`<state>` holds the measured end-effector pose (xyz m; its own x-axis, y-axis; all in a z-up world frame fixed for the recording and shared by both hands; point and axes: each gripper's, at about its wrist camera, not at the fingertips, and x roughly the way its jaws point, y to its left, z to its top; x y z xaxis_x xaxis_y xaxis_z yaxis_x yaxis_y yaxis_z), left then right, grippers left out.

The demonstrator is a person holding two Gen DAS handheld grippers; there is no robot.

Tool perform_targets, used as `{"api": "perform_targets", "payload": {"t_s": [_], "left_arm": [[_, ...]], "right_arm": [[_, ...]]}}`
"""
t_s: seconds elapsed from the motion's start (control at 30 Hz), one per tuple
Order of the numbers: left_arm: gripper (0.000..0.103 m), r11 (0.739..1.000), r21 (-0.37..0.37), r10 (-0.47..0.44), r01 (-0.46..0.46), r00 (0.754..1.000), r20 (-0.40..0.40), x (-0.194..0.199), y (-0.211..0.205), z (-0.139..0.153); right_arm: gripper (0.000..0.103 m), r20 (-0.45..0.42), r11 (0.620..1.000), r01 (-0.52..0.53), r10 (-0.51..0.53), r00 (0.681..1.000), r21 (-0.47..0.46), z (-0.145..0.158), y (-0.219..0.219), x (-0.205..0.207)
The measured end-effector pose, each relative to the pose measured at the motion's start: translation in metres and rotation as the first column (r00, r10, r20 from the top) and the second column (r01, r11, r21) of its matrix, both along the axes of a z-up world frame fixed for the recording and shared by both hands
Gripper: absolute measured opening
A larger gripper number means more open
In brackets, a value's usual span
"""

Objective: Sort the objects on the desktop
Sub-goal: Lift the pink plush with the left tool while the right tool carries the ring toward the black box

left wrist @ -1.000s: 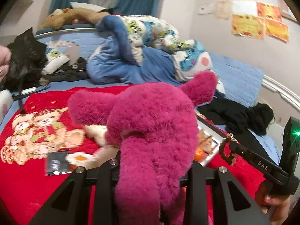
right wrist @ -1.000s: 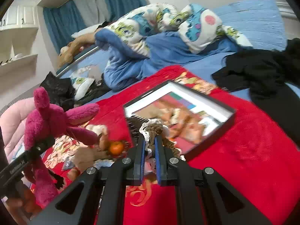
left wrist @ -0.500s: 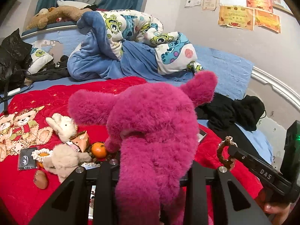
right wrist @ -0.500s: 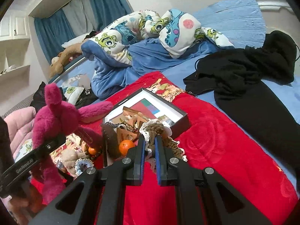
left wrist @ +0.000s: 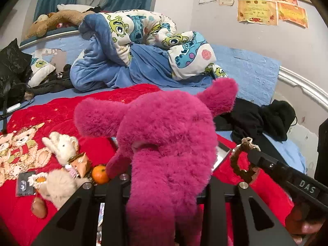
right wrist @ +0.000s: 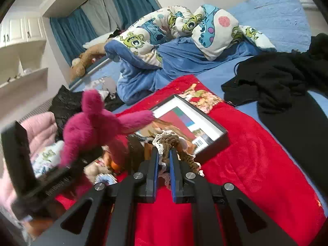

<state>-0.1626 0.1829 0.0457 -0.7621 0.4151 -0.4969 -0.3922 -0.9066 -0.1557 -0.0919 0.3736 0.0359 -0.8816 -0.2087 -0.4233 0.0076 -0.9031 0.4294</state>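
A magenta plush toy [left wrist: 168,135] fills the middle of the left wrist view, and my left gripper [left wrist: 166,176] is shut on its lower body. The same plush toy [right wrist: 92,127] shows at the left of the right wrist view, held above the red blanket [right wrist: 256,160]. My right gripper [right wrist: 164,155] is shut on a brown and white crocheted piece [right wrist: 168,141], which also appears as the crocheted piece [left wrist: 242,157] at the right of the left wrist view. Just beyond it lies a black-rimmed box [right wrist: 205,127] with a colourful inside.
On the red blanket [left wrist: 61,110] lie a cream rabbit plush [left wrist: 61,145], a beige plush [left wrist: 55,186], an orange [left wrist: 99,173] and small trinkets. A black garment [right wrist: 287,86] lies to the right. A rumpled cartoon quilt [left wrist: 143,41] is piled behind.
Both grippers have swung sideways with their loads. In the right wrist view the magenta plush has come closer to the box; in the left wrist view the small toys slid into sight.
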Motion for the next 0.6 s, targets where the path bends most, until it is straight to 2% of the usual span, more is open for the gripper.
{"api": "perform_targets", "payload": {"t_s": [0.23,0.37,0.6], "left_arm": [[0.033,0.998,0.069,0.005,-0.005,1.0,0.006,-0.043,0.01,0.015],[0.033,0.996,0.084,0.02,-0.023,0.999,0.032,-0.076,0.022,0.009],[0.033,0.999,-0.023,0.049,-0.048,0.996,0.079,-0.107,0.05,-0.037]], "right_arm": [[0.01,-0.001,0.999,-0.029,0.029,1.0,-0.037,0.011,0.005,-0.036],[0.01,0.017,0.999,-0.038,0.038,0.999,-0.026,0.008,0.008,-0.067],[0.011,0.062,0.998,-0.027,0.03,0.998,-0.051,-0.017,0.024,-0.104]]}}
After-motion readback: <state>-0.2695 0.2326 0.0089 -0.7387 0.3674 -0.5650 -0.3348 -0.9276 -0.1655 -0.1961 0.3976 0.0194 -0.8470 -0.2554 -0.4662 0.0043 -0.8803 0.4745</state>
